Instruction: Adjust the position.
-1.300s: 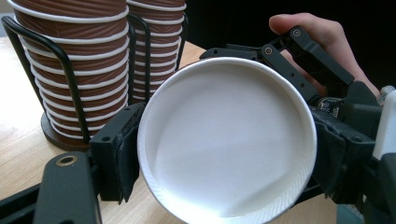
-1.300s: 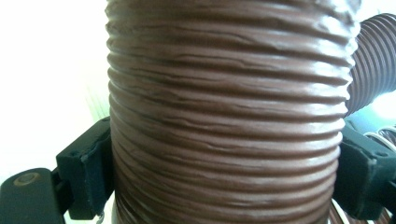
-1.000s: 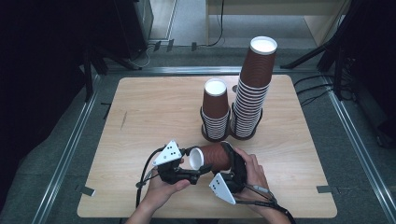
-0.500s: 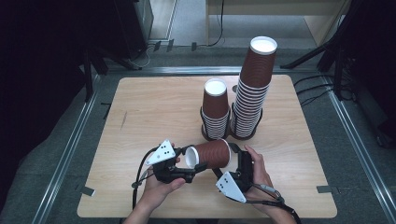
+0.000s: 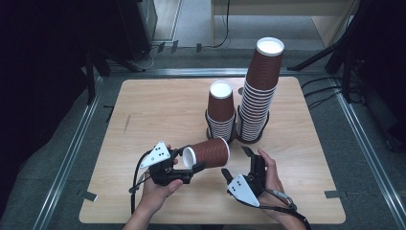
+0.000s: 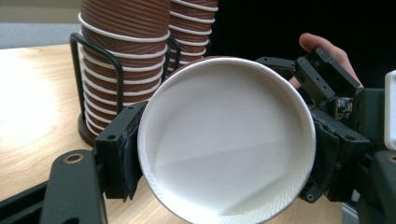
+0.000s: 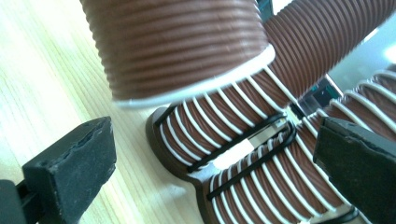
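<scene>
On the pale wooden worktop [image 5: 158, 110], the tall stack of ribbed brown paper cups [image 5: 261, 91] stands upper right. My left tool [image 5: 189, 167] pinches one brown paper cup [image 5: 208, 152] sideways at centre; my right tool [image 5: 237, 163], just opened, holds nothing. I fear a crushed rim or slip.

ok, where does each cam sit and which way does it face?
High view: above the person's side, looking forward and down on the table; shows both hands, left gripper and right gripper.
Left gripper view: on the left gripper, looking into the cup between its pads.
Right gripper view: on the right gripper, open jaws facing the stacks.
All three share the cup and stacks.
</scene>
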Tool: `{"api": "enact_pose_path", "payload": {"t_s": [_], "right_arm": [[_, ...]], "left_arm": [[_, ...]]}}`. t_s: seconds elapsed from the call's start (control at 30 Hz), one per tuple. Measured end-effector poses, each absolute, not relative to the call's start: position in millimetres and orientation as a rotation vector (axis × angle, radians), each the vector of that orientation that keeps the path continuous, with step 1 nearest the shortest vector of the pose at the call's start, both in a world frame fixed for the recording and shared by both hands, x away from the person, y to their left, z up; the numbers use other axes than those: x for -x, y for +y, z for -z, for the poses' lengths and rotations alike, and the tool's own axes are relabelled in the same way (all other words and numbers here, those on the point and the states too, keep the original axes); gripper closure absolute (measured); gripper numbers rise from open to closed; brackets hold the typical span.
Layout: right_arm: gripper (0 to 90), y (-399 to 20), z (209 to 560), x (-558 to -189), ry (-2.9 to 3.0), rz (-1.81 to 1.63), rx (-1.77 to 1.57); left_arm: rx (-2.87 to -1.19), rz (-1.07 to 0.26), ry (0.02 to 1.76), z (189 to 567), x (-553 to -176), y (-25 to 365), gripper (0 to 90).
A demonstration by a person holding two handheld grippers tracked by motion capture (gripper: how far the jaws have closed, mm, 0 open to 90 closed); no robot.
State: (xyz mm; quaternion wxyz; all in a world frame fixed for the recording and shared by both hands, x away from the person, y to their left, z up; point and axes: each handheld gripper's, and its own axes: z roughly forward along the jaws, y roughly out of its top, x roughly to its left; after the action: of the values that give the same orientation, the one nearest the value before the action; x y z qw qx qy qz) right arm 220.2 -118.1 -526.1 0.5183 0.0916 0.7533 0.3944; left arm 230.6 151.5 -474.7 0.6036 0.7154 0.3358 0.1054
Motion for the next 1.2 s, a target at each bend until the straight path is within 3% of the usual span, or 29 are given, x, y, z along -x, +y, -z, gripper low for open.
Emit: {"api": "enact_pose_path", "payload": {"t_s": [1.2], "right_arm": [[5.2,-123,512,-213,1.86,-1.826,-1.126]], "left_arm": [[-1.573,-0.295,0.804,475,-232,159,24.5]]}}
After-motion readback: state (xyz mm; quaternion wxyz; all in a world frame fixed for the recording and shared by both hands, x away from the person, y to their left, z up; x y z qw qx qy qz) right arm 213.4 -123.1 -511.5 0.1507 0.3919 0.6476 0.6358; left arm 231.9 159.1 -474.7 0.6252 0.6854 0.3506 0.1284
